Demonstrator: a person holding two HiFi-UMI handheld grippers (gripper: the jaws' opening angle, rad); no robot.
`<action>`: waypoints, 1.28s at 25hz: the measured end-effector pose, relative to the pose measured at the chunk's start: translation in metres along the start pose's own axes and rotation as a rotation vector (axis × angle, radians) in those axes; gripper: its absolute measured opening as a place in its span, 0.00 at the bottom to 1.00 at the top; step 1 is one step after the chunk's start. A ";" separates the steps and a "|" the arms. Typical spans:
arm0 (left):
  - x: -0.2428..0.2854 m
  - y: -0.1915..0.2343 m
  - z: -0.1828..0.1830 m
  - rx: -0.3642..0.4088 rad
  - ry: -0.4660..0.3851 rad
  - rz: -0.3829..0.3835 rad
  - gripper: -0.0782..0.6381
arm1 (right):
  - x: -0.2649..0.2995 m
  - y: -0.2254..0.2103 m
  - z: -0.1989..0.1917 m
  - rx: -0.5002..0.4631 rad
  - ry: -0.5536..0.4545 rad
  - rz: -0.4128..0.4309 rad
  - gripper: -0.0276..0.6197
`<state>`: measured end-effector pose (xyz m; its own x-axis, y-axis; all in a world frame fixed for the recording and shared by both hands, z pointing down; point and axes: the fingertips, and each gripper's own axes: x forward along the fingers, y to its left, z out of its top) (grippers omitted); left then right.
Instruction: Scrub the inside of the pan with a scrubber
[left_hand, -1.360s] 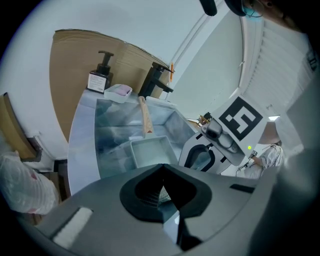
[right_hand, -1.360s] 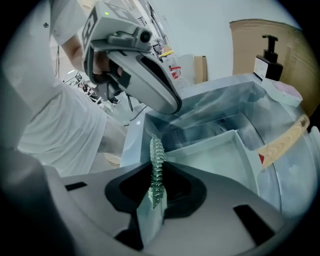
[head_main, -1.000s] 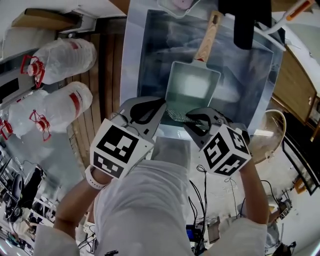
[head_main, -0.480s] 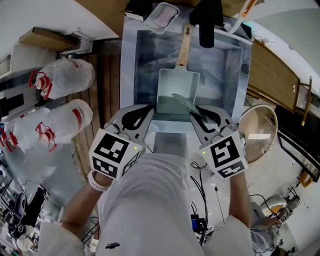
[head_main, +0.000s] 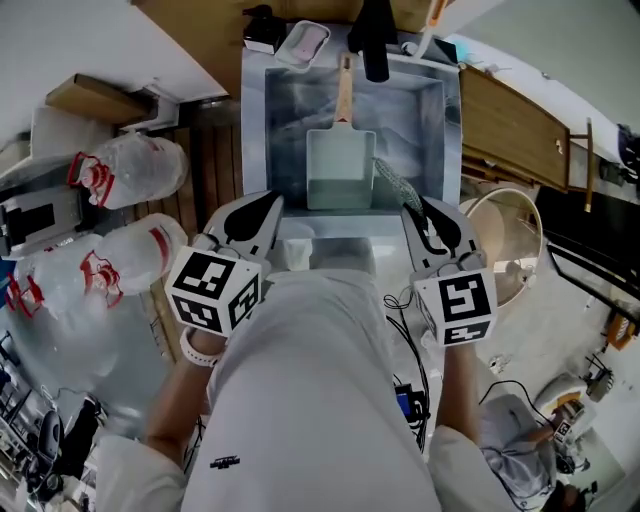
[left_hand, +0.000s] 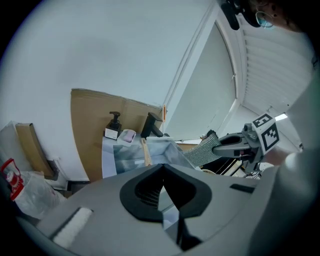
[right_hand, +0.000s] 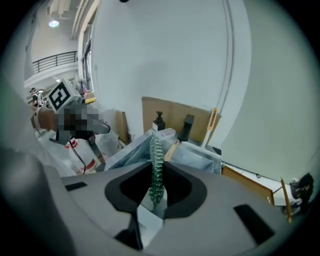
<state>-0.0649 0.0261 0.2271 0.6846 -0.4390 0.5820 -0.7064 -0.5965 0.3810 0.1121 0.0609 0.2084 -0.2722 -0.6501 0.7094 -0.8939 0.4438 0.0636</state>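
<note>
A pale green rectangular pan (head_main: 340, 165) with a wooden handle (head_main: 345, 90) lies in the steel sink (head_main: 255, 120). My right gripper (head_main: 412, 208) is shut on a grey-green mesh scrubber (head_main: 392, 183), which sticks out past the pan's right edge, above the sink. In the right gripper view the scrubber (right_hand: 156, 150) stands edge-on between the jaws of that gripper (right_hand: 159, 172). My left gripper (head_main: 272, 200) hovers at the sink's near edge, left of the pan, shut with nothing in it. The left gripper view shows its own jaws (left_hand: 163, 166) together, the pan handle (left_hand: 146, 152) beyond, and the scrubber (left_hand: 202, 152) at right.
A black faucet (head_main: 372, 30), a soap dish (head_main: 306, 42) and a pump bottle (head_main: 262, 22) stand at the sink's far end. Two large plastic bottles (head_main: 130, 165) lie on the left. A pale bowl (head_main: 505, 250) sits at right beside a wooden counter (head_main: 510, 130).
The scrubber has gone from the pan's near edge, across its inside, out to its right side. Both grippers have drawn back and apart, and the head view has pulled away.
</note>
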 end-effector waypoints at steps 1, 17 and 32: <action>-0.003 -0.002 0.004 0.010 -0.009 -0.003 0.12 | -0.007 -0.001 0.003 0.014 -0.017 -0.017 0.14; -0.029 -0.027 0.012 0.090 -0.033 -0.116 0.12 | -0.042 0.035 0.011 0.049 -0.124 -0.094 0.14; -0.030 -0.040 0.007 0.139 0.012 -0.149 0.12 | -0.040 0.043 0.011 0.068 -0.148 -0.117 0.14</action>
<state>-0.0556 0.0586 0.1890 0.7769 -0.3313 0.5353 -0.5652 -0.7416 0.3614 0.0808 0.0996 0.1753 -0.2103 -0.7802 0.5891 -0.9429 0.3211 0.0886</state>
